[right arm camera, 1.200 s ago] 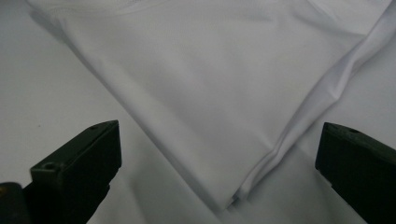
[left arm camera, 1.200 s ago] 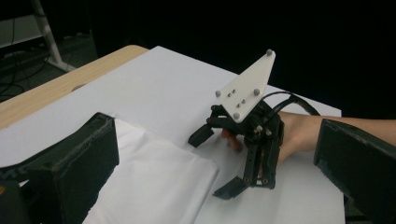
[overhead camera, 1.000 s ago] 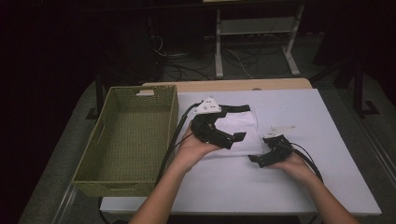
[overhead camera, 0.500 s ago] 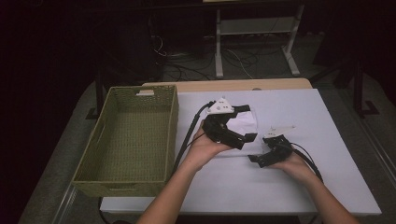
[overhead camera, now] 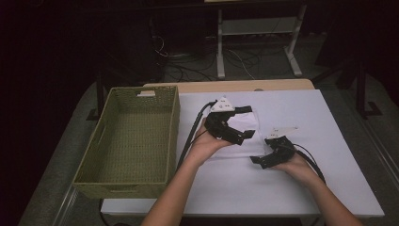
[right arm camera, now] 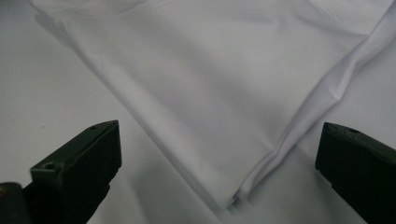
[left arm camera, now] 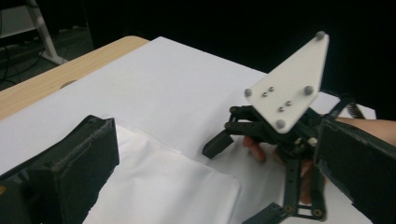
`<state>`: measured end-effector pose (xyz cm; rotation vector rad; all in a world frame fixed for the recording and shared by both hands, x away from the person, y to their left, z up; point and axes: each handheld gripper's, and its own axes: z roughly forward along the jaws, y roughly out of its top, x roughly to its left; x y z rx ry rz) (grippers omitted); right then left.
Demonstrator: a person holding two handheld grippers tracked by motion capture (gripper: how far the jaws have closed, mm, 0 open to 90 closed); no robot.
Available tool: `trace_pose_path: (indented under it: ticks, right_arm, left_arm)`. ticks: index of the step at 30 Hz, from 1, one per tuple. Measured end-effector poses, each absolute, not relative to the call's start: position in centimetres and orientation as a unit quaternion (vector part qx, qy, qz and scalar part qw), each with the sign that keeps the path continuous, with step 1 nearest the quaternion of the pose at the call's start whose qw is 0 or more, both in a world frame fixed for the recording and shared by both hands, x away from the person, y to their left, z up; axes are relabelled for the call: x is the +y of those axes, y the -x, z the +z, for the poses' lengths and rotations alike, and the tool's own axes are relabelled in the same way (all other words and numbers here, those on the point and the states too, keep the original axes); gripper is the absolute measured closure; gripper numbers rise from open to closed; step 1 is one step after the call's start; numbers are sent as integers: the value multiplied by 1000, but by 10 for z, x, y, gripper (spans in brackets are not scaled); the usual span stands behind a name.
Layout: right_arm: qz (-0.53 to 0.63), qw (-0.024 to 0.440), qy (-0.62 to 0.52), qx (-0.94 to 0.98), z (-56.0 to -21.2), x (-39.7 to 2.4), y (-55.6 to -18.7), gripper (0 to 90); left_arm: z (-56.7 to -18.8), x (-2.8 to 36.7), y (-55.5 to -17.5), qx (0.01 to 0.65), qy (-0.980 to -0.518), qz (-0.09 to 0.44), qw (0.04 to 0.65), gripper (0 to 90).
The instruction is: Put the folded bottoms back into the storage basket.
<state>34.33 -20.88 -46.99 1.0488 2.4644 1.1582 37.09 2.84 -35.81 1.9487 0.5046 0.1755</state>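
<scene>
In the high view the left gripper [overhead camera: 234,133] has risen off the folded cloth [overhead camera: 240,127] lying mid-surface beside the basket [overhead camera: 136,136], jaws apart and empty, so the fold looks finished. Its own view shows the cloth [left arm camera: 163,182] below and the right gripper [left arm camera: 261,140] near the corner. The right gripper view has jaws wide apart around the cloth [right arm camera: 210,93] corner, likely the next grasp.

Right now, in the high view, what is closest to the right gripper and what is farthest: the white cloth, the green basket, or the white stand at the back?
From the right gripper:
1. The white cloth, just to its left on the table.
2. The green basket, at the table's left side, beyond the left gripper.
3. The white stand, on the floor behind the table.
</scene>
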Motion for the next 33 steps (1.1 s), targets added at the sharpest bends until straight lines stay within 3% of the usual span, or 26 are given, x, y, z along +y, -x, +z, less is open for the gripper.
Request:
trace_pose_path:
  ticks: [16,33]
  right_arm:
    - [394,111,-356,840,-470,-209,-343,1]
    - [395,110,-356,840,-470,-209,-343,1]
  left_arm:
    - [-370,37,-397,238,-816,103,516,6]
    - [-380,46,-426,269,-815,143,494,144]
